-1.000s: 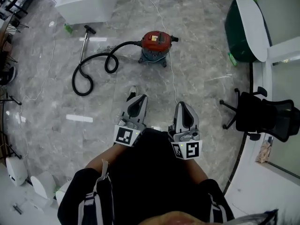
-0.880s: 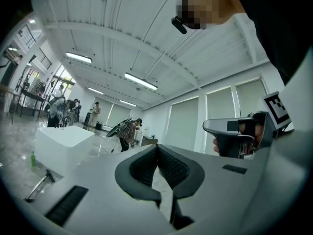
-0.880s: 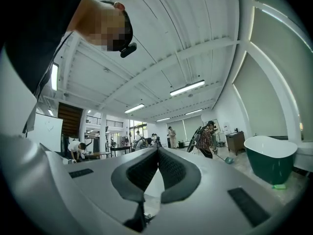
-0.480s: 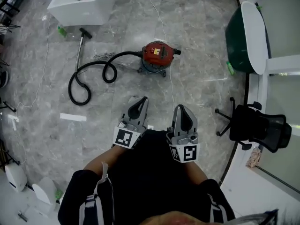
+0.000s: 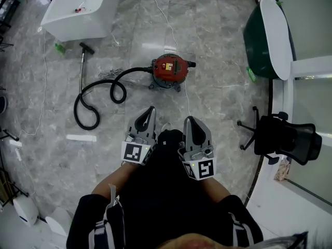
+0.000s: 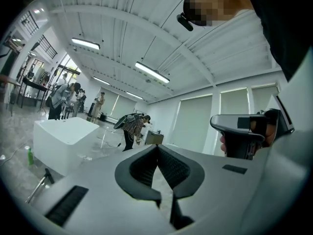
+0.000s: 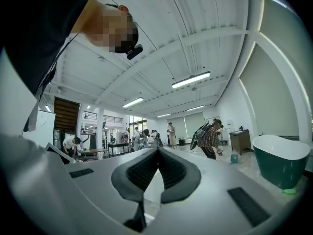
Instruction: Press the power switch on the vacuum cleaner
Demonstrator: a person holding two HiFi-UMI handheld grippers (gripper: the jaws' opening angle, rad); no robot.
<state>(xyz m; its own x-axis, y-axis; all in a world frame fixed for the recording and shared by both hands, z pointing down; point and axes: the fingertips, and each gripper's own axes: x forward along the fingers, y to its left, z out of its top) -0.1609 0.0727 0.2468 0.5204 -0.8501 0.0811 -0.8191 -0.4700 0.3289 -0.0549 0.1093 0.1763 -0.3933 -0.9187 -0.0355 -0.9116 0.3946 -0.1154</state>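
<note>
A red canister vacuum cleaner stands on the grey marble floor ahead of me in the head view. Its black hose loops off to the left and ends in a metal wand. My left gripper and right gripper are held close to my body, well short of the vacuum, both shut with nothing between the jaws. In the left gripper view the left gripper points up at the ceiling, and the right gripper does the same in the right gripper view. The vacuum is outside both gripper views.
A white bathtub sits at the far left and a dark green tub at the far right. A black office chair stands to my right. A white cable runs across the floor past the vacuum. Several people stand in the distance.
The vacuum and hose have come nearer to my grippers in the head view as I move towards them. Both grippers stay shut and held close to my body.
</note>
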